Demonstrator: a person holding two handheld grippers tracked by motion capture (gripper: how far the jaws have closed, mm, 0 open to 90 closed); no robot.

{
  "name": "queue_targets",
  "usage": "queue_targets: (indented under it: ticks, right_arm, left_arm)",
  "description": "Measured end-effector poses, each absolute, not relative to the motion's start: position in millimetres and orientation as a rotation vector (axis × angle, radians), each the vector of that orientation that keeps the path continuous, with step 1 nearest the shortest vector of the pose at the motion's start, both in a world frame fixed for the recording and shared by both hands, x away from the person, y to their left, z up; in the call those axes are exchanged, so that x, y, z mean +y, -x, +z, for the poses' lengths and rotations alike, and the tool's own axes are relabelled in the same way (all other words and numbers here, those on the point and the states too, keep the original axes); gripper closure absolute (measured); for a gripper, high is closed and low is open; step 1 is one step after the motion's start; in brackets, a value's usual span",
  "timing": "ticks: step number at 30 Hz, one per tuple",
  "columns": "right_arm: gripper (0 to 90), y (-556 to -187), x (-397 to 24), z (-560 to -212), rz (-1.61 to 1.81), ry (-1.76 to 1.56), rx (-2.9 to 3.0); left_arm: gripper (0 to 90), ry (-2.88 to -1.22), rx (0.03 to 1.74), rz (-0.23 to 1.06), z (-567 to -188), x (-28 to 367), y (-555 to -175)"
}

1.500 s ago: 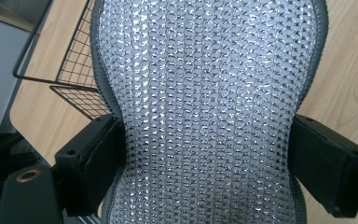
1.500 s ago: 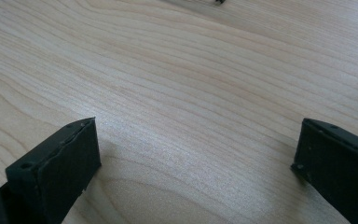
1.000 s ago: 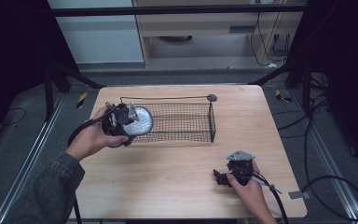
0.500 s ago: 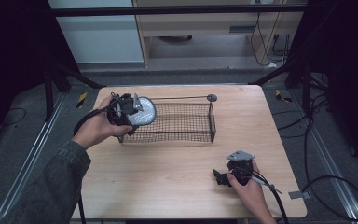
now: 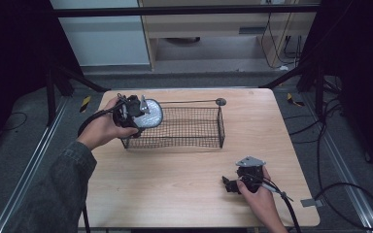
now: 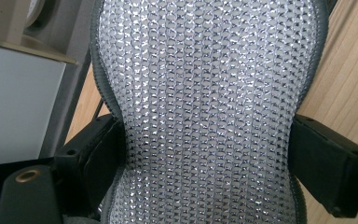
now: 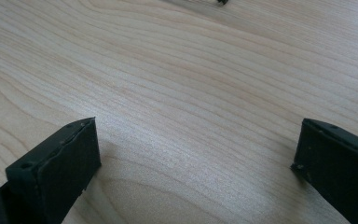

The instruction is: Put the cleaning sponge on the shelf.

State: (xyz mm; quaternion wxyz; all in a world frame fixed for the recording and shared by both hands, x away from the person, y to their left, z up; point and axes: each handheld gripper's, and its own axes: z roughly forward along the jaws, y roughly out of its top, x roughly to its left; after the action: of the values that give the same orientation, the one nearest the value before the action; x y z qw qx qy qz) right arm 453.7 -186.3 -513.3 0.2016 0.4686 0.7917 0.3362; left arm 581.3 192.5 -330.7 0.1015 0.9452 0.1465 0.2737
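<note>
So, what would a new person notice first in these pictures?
First, the shiny silver mesh pad squeezed in the left claw, held above the left end of the black wire basket. Next, the right claw, open, resting on the bare wooden table at the near right.

Counter (image 5: 184, 179) evenly lit from above; surroundings dark. High view soft, low detail. Pad (image 6: 205, 112) sharp, glinting. Soft shadows beneath right tongs (image 7: 196, 172).

From above your side you look down on the table (image 5: 175, 184); both gripper views sit close, sharing its wood.
</note>
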Motion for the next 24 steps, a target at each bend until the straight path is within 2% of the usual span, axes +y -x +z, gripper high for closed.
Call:
queue_targets:
  ticks: [24]
  right_arm:
    - [0.5, -454, -187, -513, 0.941, -1.299, 2.217]
  left_arm:
    - [13.1, -2.801, 0.366, 0.800, -343, 181, -596]
